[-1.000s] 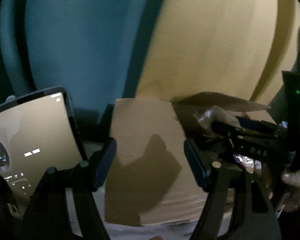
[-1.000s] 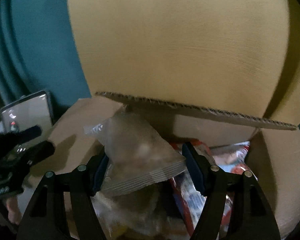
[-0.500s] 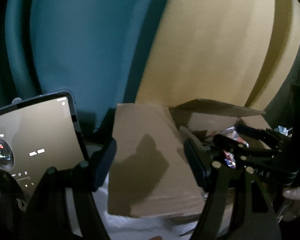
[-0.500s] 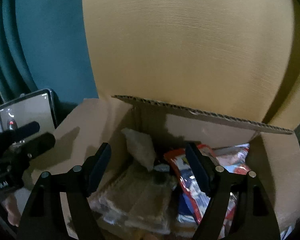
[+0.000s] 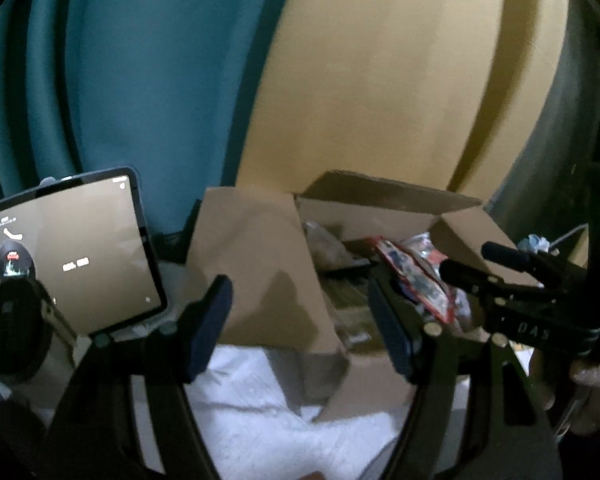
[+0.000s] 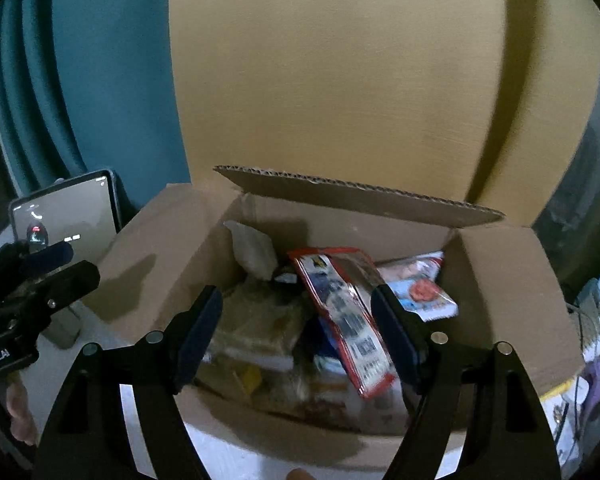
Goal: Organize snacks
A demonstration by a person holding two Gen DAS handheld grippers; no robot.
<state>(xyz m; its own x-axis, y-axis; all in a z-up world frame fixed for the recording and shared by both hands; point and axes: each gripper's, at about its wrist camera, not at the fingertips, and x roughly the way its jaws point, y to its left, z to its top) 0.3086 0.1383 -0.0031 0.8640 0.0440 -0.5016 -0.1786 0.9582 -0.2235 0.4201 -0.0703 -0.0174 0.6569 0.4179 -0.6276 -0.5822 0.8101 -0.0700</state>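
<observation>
Released from the right gripper [image 6: 296, 334], whose wide jaws now hold nothing, the clear snack pouch [image 6: 254, 252] leans inside the cardboard box [image 6: 512, 292], where the tilted red packet [image 6: 348, 316] could snag the left gripper [image 5: 300, 326], also open and empty.

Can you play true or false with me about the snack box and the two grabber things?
1. The cardboard box is closed up. False: its flaps stand open and snacks show inside.
2. A red-edged snack packet lies in the box. True.
3. The right gripper is holding a clear bag. False: its jaws are open with nothing between them.
4. A lit tablet screen stands left of the box. True.
5. The left gripper is squeezing the box flap. False: its jaws are apart and its fingers touch nothing.
6. A pale clear bag sits at the back left inside the box. True.
</observation>
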